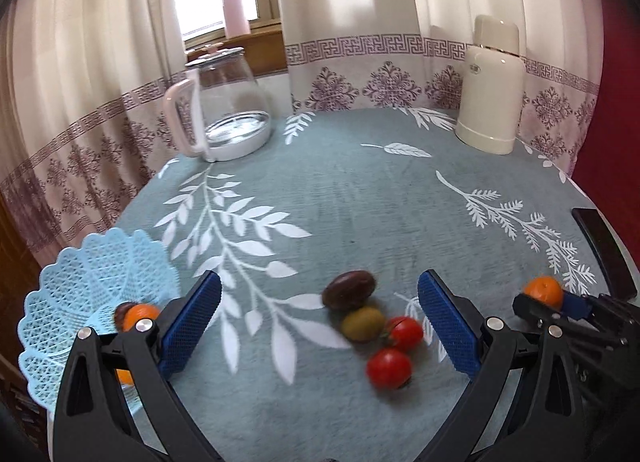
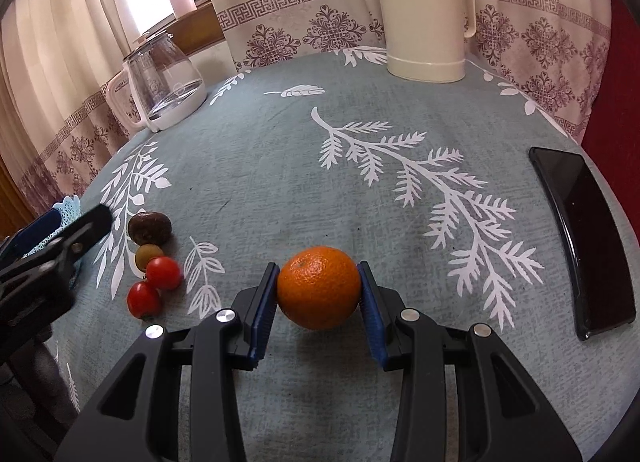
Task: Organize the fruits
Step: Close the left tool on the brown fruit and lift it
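My right gripper (image 2: pixel 319 289) is shut on an orange (image 2: pixel 319 288), its blue pads (image 2: pixel 370 302) pressed on both sides; the same orange (image 1: pixel 543 291) shows at the right of the left wrist view. My left gripper (image 1: pixel 320 322) stands wide open above the cloth. Between and ahead of its fingers lie a dark brown fruit (image 1: pixel 349 289), a green-brown kiwi (image 1: pixel 363 324) and two red tomatoes (image 1: pixel 405 333) (image 1: pixel 389 367). A light blue lattice basket (image 1: pixel 80 294) at the left holds an orange (image 1: pixel 138 316) and a dark fruit (image 1: pixel 122 312).
A glass kettle (image 1: pixel 228 110) stands at the back left and a cream thermos (image 1: pixel 490 88) at the back right. A black phone (image 2: pixel 580 242) lies near the right table edge. Curtains hang behind the round table (image 1: pixel 360 202). A pink bottle (image 1: pixel 235 12) sits on the sill.
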`<state>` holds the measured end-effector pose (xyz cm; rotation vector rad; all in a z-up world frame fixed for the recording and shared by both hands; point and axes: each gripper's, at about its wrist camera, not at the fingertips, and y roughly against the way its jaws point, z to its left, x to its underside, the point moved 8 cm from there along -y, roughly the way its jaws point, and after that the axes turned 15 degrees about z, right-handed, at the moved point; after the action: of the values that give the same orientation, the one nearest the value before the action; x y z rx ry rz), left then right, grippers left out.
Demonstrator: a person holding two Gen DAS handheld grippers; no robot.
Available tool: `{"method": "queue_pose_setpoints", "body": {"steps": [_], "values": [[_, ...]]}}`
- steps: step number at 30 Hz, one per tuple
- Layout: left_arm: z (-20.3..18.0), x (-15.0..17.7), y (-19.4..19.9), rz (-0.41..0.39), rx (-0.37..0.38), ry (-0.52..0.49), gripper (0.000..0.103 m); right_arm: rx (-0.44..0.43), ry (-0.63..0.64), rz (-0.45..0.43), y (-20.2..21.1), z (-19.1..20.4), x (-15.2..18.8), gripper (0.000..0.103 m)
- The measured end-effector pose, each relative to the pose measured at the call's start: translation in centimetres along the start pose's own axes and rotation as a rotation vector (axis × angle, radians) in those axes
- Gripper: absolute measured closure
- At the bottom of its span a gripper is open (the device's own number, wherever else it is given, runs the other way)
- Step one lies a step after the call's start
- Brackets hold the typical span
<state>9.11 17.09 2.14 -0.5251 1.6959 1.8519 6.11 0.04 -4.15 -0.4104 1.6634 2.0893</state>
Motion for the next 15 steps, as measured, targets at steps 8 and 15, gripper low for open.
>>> {"method": "queue_pose_setpoints", "body": {"steps": [8, 15], "values": [[-1.5, -0.5, -3.0, 0.056, 0.104, 0.006, 0.004, -0.015, -0.018, 0.007, -0.2, -0.3, 0.1, 0.064], [-1.6, -0.3, -5.6, 0.123, 0.180, 0.038, 0.015, -0.024, -0.021, 0.006, -0.2, -0.4, 0.1, 0.063]]}}
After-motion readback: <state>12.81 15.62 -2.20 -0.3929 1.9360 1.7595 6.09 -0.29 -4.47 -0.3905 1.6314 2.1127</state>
